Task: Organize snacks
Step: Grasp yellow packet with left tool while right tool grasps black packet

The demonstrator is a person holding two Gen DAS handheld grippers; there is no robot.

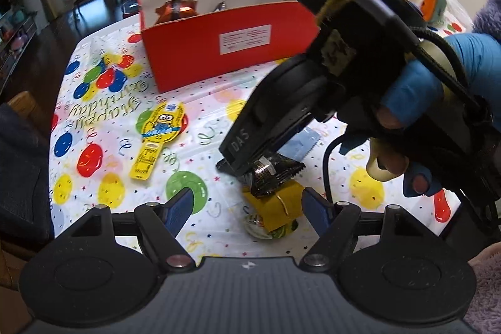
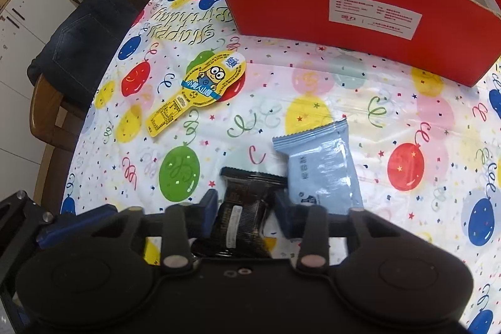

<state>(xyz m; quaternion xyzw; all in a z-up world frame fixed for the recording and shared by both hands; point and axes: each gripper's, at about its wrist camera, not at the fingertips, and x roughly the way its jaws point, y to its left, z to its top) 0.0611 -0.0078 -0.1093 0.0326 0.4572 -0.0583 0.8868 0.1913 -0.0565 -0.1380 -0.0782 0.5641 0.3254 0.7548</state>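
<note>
On counter [image 1: 219, 89] in left wrist view: left tongs [image 1: 250, 208] held wide, empty, above yellow packet [image 1: 278, 208]. Right tongs [image 1: 247, 165] seen clamped on black snack packet [image 1: 269, 174]. Red box [image 1: 225, 49] far, Minion snack [image 1: 159, 133] left.

Right wrist view: right tongs [image 2: 245, 208] narrowed onto black snack packet [image 2: 247, 208]; blue-grey packet [image 2: 322, 168] just beside, right.

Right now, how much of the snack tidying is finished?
Partly. A few wrapped snacks already sit in the red box. The right gripper is shut on the black packet. Still on the table: the blue packet, the yellow cartoon snack and a yellow packet by the open left gripper.
</note>
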